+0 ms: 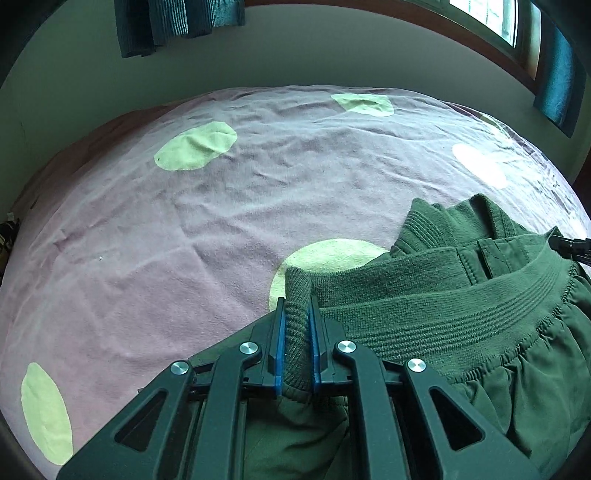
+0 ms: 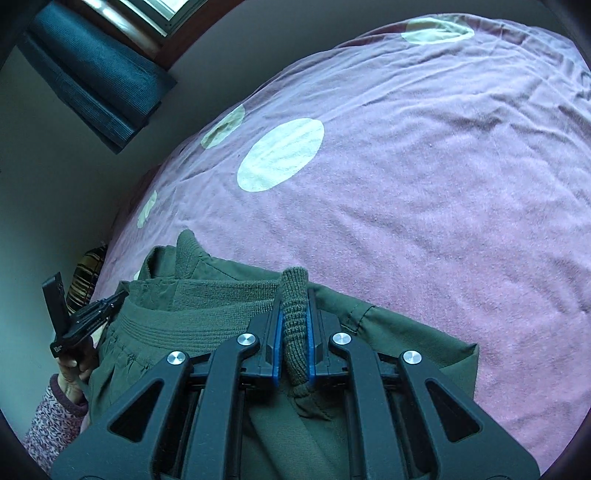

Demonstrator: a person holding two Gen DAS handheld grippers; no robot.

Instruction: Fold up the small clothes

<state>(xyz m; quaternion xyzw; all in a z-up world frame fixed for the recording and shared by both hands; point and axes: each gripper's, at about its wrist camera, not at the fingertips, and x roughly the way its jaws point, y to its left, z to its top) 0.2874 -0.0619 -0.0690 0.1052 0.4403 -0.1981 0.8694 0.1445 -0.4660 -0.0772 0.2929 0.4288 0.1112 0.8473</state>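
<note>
Dark green shorts with a ribbed elastic waistband lie at the near edge of the bed. My left gripper is shut on the left end of the waistband, with ribbed fabric bunched between its blue pads. In the right wrist view the same shorts spread below, and my right gripper is shut on the right end of the waistband. The band stretches between the two grips. The left gripper shows at the left edge of the right wrist view, held by a hand in a patterned sleeve.
The bed is covered by a wrinkled pink sheet with pale green and white dots, also seen as pink sheet. Teal curtains hang on the wall beyond, beside a wood-framed window. A striped object lies off the bed's side.
</note>
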